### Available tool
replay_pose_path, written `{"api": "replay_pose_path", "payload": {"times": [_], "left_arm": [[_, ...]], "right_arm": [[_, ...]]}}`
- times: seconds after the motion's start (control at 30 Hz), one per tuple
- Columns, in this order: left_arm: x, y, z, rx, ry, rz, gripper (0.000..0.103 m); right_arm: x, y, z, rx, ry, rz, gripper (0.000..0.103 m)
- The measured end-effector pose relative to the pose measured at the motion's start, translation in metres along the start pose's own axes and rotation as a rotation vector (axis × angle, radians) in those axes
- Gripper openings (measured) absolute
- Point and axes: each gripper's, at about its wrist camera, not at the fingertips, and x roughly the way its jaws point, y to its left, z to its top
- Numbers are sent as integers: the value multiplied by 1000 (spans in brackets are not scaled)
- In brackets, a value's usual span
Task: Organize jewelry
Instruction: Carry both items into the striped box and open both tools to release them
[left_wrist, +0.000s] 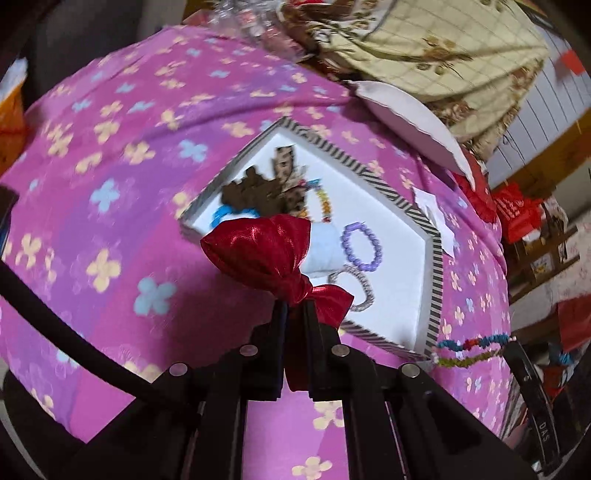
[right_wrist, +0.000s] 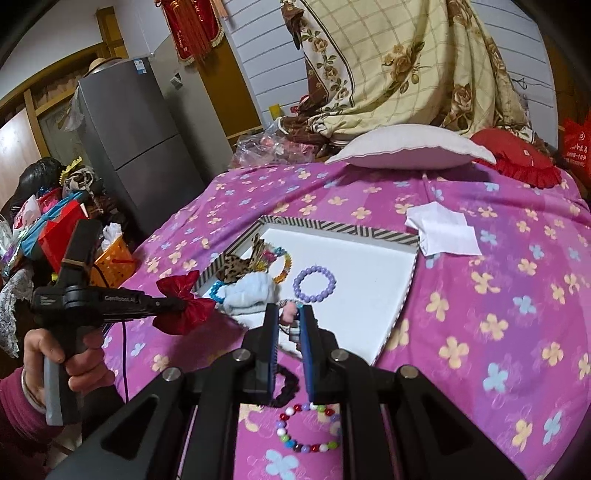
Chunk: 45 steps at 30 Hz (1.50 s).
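My left claw (left_wrist: 293, 308) pinched the shiny red satin bow (left_wrist: 266, 254) at its knot, above the striped-rim white tray (left_wrist: 436, 273); right claw (right_wrist: 290, 325) clamped a small pink trinket (right_wrist: 288, 314) for the tray

**Tray and surroundings on the bed**

A tray (right_wrist: 402, 291) is set on the bedspread (right_wrist: 498, 295). Bracelets (right_wrist: 314, 284) are laid inside it. A folded paper (right_wrist: 443, 229) is placed at its far right corner, a pillow (right_wrist: 410, 147) behind, a beaded bracelet (right_wrist: 308, 428) in front.
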Motion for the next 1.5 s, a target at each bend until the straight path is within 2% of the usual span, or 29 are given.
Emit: {"api": "replay_pose_path", "payload": {"times": [0.37,0.67,0.9,1.27,1.5], "left_arm": [[20,-47,22,151,-18,63,29],[39,-70,38,230,-31,112,29],[62,-80,46,266,-8,132,29],[104,-90,69,294,28,162,29],[131,-88,87,279,49,183,29]], "right_arm": [[21,-8,8,14,25,-19,11],[34,-25,6,48,41,-41,11],[54,-38,7,73,65,-60,11],[109,-62,21,97,136,-81,11],[146,-77,35,87,195,-112,11]]}}
